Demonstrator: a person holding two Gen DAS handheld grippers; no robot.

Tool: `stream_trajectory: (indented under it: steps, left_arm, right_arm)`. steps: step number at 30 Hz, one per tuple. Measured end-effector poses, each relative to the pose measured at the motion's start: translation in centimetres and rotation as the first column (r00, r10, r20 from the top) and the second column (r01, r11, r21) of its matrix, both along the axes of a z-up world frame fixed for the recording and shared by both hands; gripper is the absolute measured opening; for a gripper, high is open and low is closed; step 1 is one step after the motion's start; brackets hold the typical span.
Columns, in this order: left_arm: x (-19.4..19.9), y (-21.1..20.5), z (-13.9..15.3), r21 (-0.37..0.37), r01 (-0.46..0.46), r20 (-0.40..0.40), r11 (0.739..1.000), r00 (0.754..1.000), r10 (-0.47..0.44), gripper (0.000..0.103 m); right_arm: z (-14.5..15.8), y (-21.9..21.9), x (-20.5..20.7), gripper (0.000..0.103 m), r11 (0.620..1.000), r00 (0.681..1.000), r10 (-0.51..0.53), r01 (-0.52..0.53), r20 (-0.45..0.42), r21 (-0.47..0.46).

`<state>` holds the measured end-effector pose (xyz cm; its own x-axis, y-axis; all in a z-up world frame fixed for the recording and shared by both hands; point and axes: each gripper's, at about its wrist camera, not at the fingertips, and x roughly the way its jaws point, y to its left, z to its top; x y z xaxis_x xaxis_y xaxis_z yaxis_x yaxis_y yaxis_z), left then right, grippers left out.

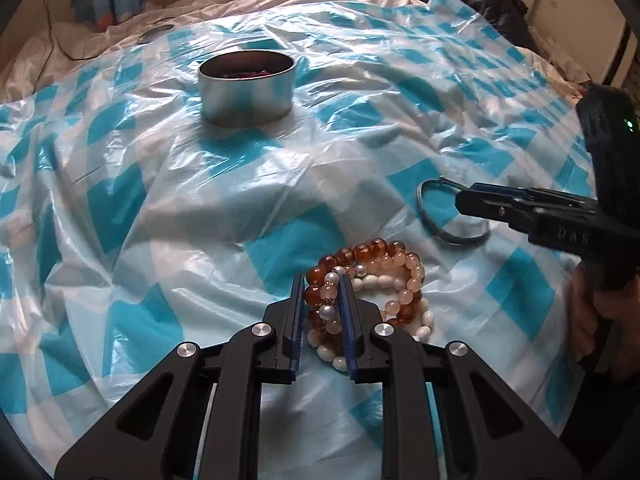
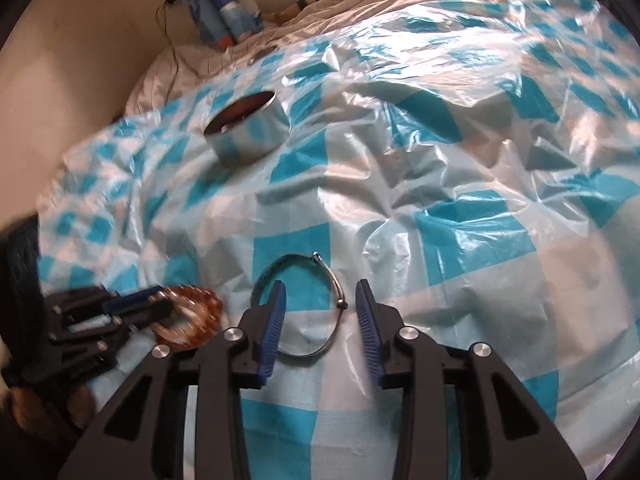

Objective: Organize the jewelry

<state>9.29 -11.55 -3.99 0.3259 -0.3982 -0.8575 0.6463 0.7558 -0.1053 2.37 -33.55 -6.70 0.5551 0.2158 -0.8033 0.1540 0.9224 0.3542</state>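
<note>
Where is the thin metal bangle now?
The bangle lies on the checked plastic sheet, between the open right tongs, right of the beaded bracelets.

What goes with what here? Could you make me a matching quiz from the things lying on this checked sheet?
Things:
1. round tin
2. beaded bracelets
3. thin bangle
4. plastic sheet

Descriptions:
A. amber, pink and white, heaped together
B. shiny metal, farthest from the grippers
C. blue and white checks, crinkled
D. slim open hoop between open jaws

Pairs: 1-B, 2-A, 3-D, 4-C
</note>
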Motion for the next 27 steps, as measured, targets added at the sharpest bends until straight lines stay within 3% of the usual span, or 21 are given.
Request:
stream_trajectory:
  steps: [7, 11, 14, 18, 22, 27]
  left_arm:
    - [-0.7, -0.3, 0.2, 0.063, 0.021, 0.069, 0.998, 0.997, -0.025, 0.018]
    - [-1.2, -0.3, 1.0, 0.063, 0.05, 0.11, 0.997, 0.992, -0.057, 0.007]
    - [-1.3, 0.0, 1.7, 0.014, 0.07, 0.091, 0.997, 0.993, -0.071, 0.007]
    - [-1.0, 0.6, 2.3, -0.064, 0.07, 0.058, 0.995, 0.996, -0.066, 0.007]
    - [-0.5, 2.3, 3.9, -0.208, 0.03, 0.036, 0.978, 0.999, -0.023, 0.007]
    - [0.4, 4.0, 4.9, -0.317, -0.032, 0.023, 0.948, 0.999, 0.041, 0.007]
  right_arm:
    - [0.1, -1.0, -0.4, 0.036, 0.999, 0.999, -0.038, 0.038, 0.015, 0.005]
    - [-0.1, 0.1, -0.1, 0.036, 0.998, 1.0, -0.008, 0.007, -0.003, -0.061]
    - [-0.3, 0.3, 0.0, 0.03, 0.995, 1.0, -0.004, 0.003, -0.013, -0.1]
    - [-0.2, 0.0, -0.1, 0.011, 0.997, 1.0, -0.007, 0.006, -0.005, -0.08]
    - [0.2, -0.7, -0.3, 0.008, 1.0, 0.999, -0.022, 0.022, 0.023, -0.022]
    - [0.5, -1.7, -0.5, 0.007, 0.995, 0.997, -0.043, 0.037, 0.063, 0.091]
